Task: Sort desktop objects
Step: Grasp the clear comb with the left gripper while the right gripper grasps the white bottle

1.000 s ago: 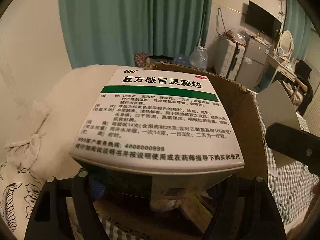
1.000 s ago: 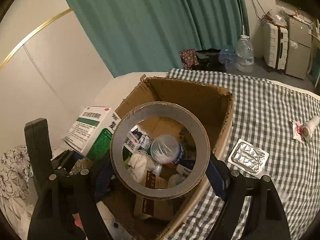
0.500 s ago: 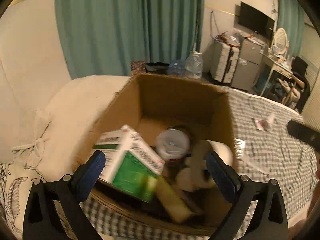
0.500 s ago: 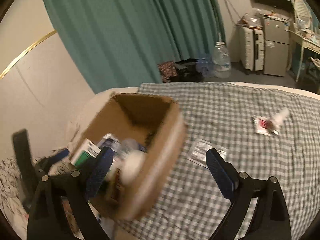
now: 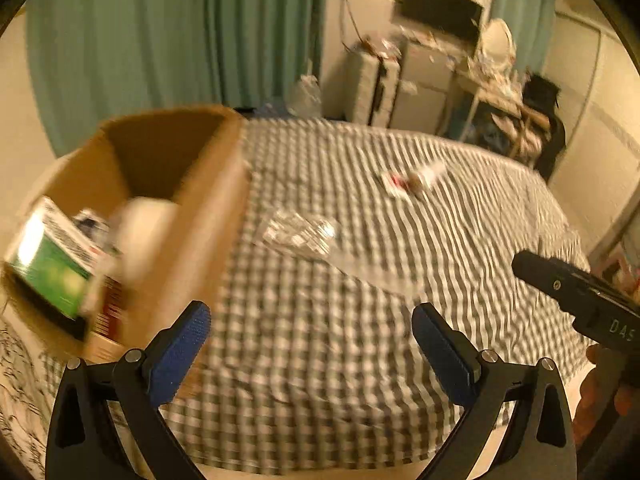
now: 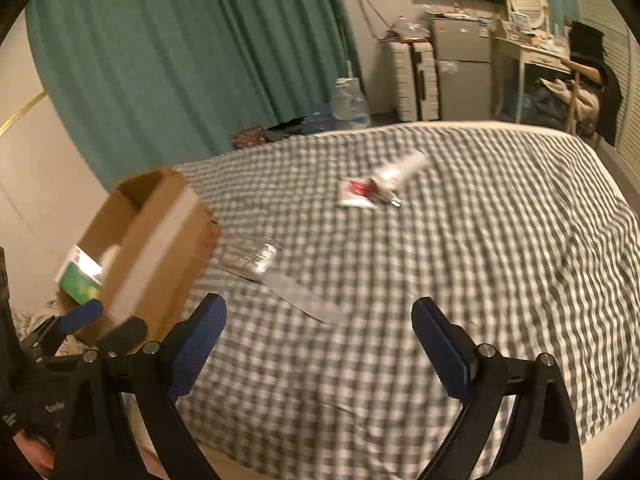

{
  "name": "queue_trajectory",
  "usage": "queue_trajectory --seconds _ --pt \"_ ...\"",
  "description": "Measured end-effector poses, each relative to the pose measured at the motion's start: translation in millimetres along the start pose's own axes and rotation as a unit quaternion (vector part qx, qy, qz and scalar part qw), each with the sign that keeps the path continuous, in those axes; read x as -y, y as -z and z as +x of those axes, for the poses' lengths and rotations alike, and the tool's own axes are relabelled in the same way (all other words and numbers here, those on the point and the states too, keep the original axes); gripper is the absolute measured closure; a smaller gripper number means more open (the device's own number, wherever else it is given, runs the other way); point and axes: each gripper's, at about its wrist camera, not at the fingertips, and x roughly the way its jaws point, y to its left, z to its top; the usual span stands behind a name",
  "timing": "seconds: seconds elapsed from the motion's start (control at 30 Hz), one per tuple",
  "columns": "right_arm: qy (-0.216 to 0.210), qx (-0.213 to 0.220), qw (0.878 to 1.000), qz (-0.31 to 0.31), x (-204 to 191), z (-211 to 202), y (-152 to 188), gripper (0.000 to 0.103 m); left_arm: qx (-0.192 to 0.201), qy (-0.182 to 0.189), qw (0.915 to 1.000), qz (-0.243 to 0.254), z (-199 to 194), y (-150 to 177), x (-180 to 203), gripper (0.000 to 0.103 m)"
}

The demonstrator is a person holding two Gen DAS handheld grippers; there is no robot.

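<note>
A brown cardboard box [image 5: 188, 216] stands at the left on the checked bedcover [image 5: 360, 320]. In it lie a green and white medicine box [image 5: 52, 260] and other blurred items. A silver blister pack [image 5: 300, 232] lies on the cover right of the box, also in the right wrist view [image 6: 256, 258]. Farther back lie a small white tube and a red and white packet [image 6: 380, 188]. My left gripper [image 5: 312, 340] is open and empty above the cover. My right gripper [image 6: 318, 338] is open and empty. The cardboard box [image 6: 152, 248] sits to its left.
Green curtains [image 6: 180, 60] hang behind the bed. Suitcases, a small fridge [image 6: 460, 68] and a cluttered dressing table stand at the back right. The right gripper's body [image 5: 580, 300] shows at the right edge of the left wrist view.
The left gripper let the medicine box go into the cardboard box and the right let go its tape roll. Both opened, drew back and swung right over the bedcover.
</note>
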Motion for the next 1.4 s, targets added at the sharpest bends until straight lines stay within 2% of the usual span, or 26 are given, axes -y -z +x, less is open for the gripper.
queue_trajectory --seconds 0.13,0.23,0.33,0.43,0.6,0.77,0.93,1.0,1.03,1.07,1.1,1.13,1.17,1.27,1.4 --pt "0.005 -0.006 1.0 0.021 30.7 15.8 19.7 0.009 -0.005 -0.033 0.9993 0.017 25.4 16.6 26.4 0.0" --pt "0.004 -0.023 0.999 0.038 46.9 29.6 19.2 0.009 -0.014 -0.041 0.9991 0.001 48.2 24.3 31.9 0.0" --pt "0.003 -0.013 0.999 0.041 55.6 36.3 13.4 0.009 -0.019 -0.049 0.9985 -0.015 67.3 27.9 30.3 0.0" --pt "0.005 -0.006 0.999 0.039 60.2 44.8 7.9 0.009 -0.026 -0.049 0.9976 -0.043 85.9 27.6 24.4 0.0" --pt "0.018 -0.026 0.998 0.058 73.7 62.2 6.6 0.009 -0.039 -0.034 0.9937 -0.099 111.9 18.9 23.0 0.0" --pt "0.042 -0.03 0.996 0.077 89.4 56.7 6.5 0.009 -0.039 -0.034 0.9922 -0.113 138.9 2.4 47.7 0.0" --pt "0.053 -0.039 0.995 0.076 92.4 59.1 6.1 0.009 -0.063 -0.014 0.9884 -0.138 169.5 -7.0 63.3 0.004" --pt "0.059 -0.051 0.994 0.077 94.4 62.5 8.4 0.009 -0.074 -0.018 0.9893 -0.125 177.6 -9.5 68.3 0.019" --pt "0.057 -0.054 0.994 0.079 94.8 64.2 9.0 0.009 -0.075 -0.033 0.9903 -0.112 179.2 -10.0 69.7 0.042" --pt "0.056 -0.056 0.994 0.081 96.0 65.4 9.8 0.009 -0.072 -0.032 0.9917 -0.102 177.7 -10.3 70.0 0.052" --pt "0.057 -0.057 0.993 0.082 97.1 65.8 10.4 0.009 -0.071 -0.014 0.9932 -0.091 175.2 -10.8 69.2 0.058" --pt "0.057 -0.057 0.993 0.082 97.5 66.4 10.9 0.009 -0.071 -0.003 0.9939 -0.084 172.3 -10.5 67.6 0.07" --pt "0.056 -0.057 0.993 0.083 97.5 66.5 10.9 0.009 -0.071 0.005 0.9944 -0.078 169.2 -10.0 65.2 0.077" --pt "0.051 -0.059 0.994 0.082 94.6 66.4 11.1 0.009 -0.069 0.047 0.9937 -0.075 157.7 -3.0 53.3 0.078" --pt "0.053 -0.059 0.994 0.077 90.9 65.2 11.1 0.009 -0.058 0.068 0.9944 -0.057 142.6 10.3 37.2 0.078"
